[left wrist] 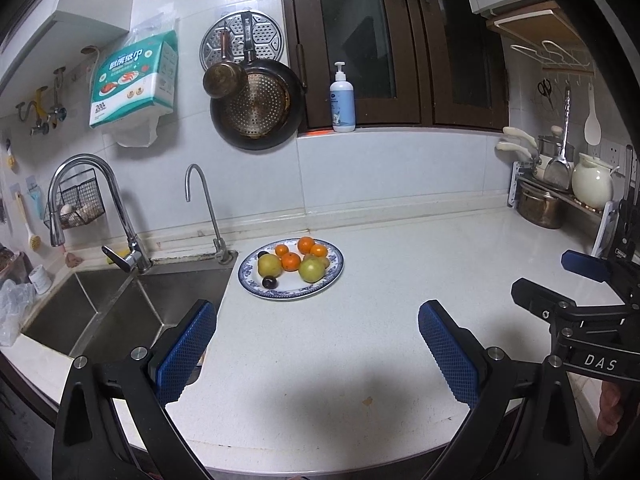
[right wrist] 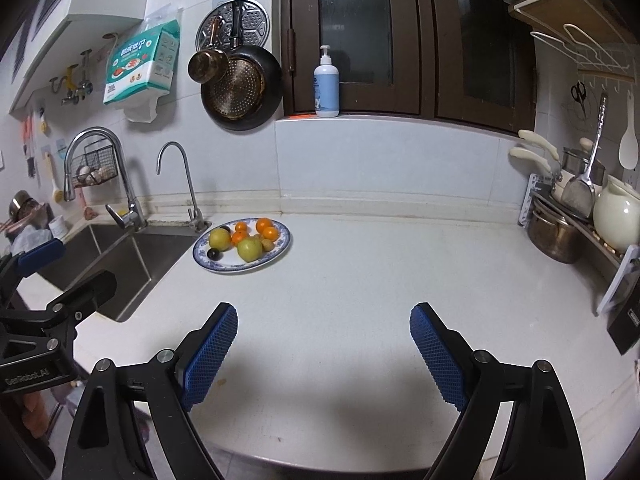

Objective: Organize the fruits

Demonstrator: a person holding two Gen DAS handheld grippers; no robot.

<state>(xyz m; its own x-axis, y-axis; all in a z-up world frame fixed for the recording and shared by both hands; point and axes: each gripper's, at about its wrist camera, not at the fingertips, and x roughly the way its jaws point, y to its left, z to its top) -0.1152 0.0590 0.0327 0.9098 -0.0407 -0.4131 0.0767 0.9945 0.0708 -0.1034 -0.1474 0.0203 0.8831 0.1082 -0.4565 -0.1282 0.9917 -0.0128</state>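
Left gripper [left wrist: 316, 354]: hangs over the near edge of the tabletop [left wrist: 380, 280], pointing forward and slightly down; its blue fingers [left wrist: 186, 350] stand wide apart with nothing between them.
Right gripper [right wrist: 322, 354]: level beside the left one, same forward and downward tilt; fingers [right wrist: 210, 354] wide, nothing between them.
Plate [left wrist: 334, 276]: blue-rimmed, on the tabletop toward the far edge, just beside the corner of the sink [left wrist: 120, 308]; well apart from both grippers.
Fruit on the plate: four oranges [left wrist: 291, 261], two yellow-green apples [left wrist: 312, 270], two dark plums [left wrist: 269, 282], and at least one small brownish fruit behind an apple, too hidden to count surely.
Taps: two, at the sink's far edge.
Bottle [left wrist: 342, 100]: one pump bottle on the window ledge.
Pots: a rack of them at the tabletop's right edge.
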